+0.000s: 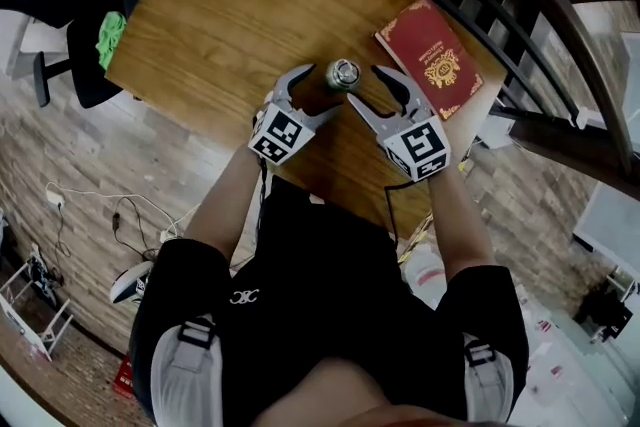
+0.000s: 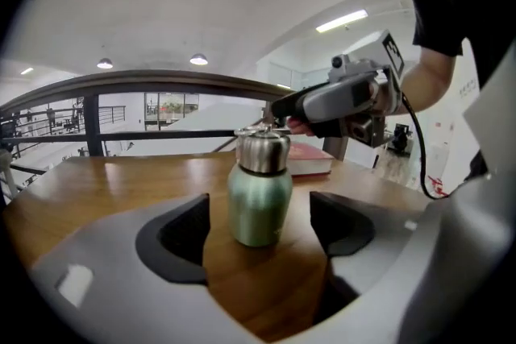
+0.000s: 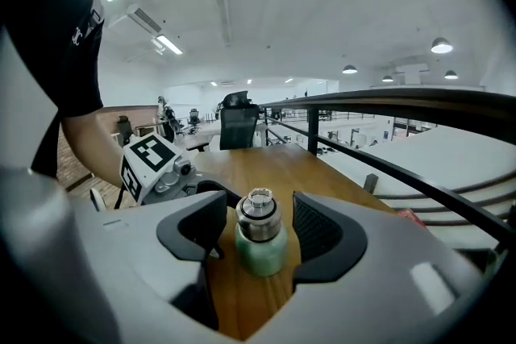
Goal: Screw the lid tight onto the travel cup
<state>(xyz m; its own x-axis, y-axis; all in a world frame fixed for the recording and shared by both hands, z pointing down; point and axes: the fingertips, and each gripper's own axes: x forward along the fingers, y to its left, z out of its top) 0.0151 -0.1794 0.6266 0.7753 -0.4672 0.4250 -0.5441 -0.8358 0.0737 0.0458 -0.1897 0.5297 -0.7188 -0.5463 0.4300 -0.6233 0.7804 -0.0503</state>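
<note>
In the upper left of the head view, a green cloth (image 1: 111, 37) lay on a dark chair (image 1: 85, 65) just off the wooden table's (image 1: 220, 5) left edge. Bare wood spread from that edge toward the centre (the widest free stretch on the top). Right of it, the left gripper (image 1: 315, 93) reached in over the near edge, jaws spread wide, a clear gap showing on each side of the green travel cup (image 1: 342, 75). The cup stood upright at centre frame, its steel lid (image 3: 258, 209) seated on top. The right gripper (image 1: 375, 90) flanked the cup too, its jaws apart with narrower gaps and no pad pressing. Further right, a red book (image 1: 430, 57) lay flat near the table's right edge, with a dark railing (image 1: 520, 25) beyond it.
</note>
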